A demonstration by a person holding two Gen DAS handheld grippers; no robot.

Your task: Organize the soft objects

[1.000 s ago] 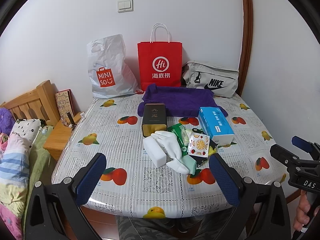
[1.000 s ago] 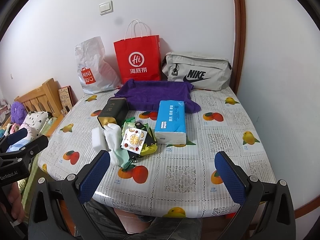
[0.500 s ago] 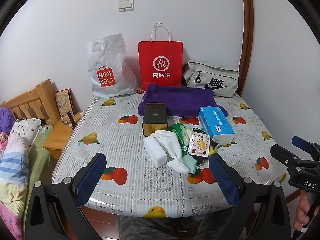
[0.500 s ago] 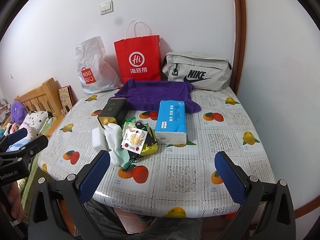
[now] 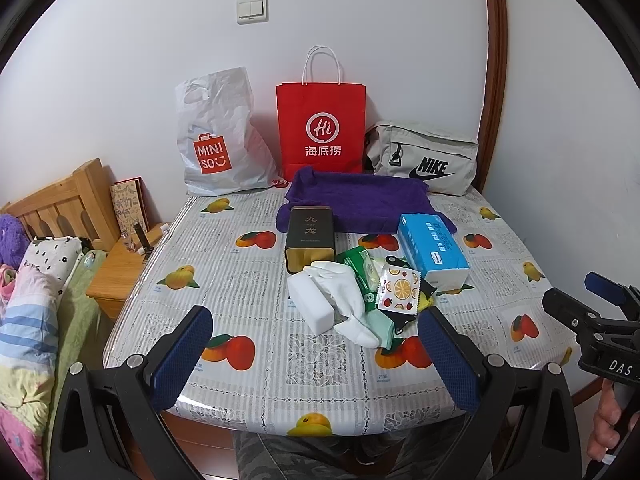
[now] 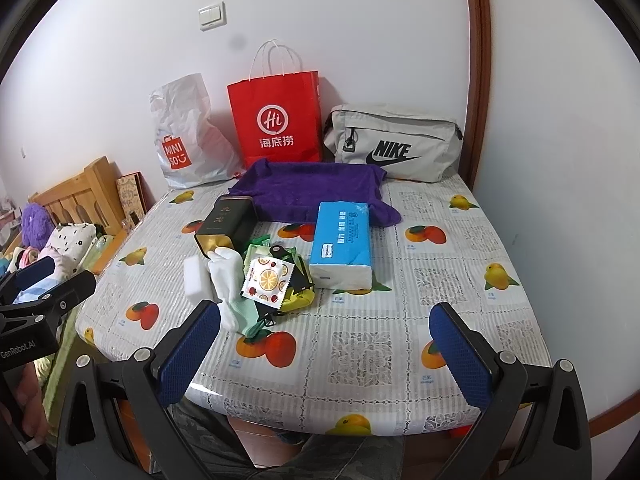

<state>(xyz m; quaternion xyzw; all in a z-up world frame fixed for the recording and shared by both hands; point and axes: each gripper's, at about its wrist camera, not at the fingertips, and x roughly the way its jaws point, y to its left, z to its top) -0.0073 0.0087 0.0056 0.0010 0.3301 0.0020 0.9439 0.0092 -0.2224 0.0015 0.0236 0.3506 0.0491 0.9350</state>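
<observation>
Three bags stand along the table's far edge: the plastic bag left, the paper bag middle, the pouch at the far right corner. Before them lies the towel. The tin, tissue pack, sponge and socks cluster mid-table, tissue pack rightmost, sponge leftmost.

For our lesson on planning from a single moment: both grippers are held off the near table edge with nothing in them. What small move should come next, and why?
Probably ease the left gripper forward toward the white socks at the near side of the pile. Both it and the right gripper are open and empty, nothing has been picked up yet, and the socks lie closest, soft and largely uncovered beside the white sponge block.
</observation>
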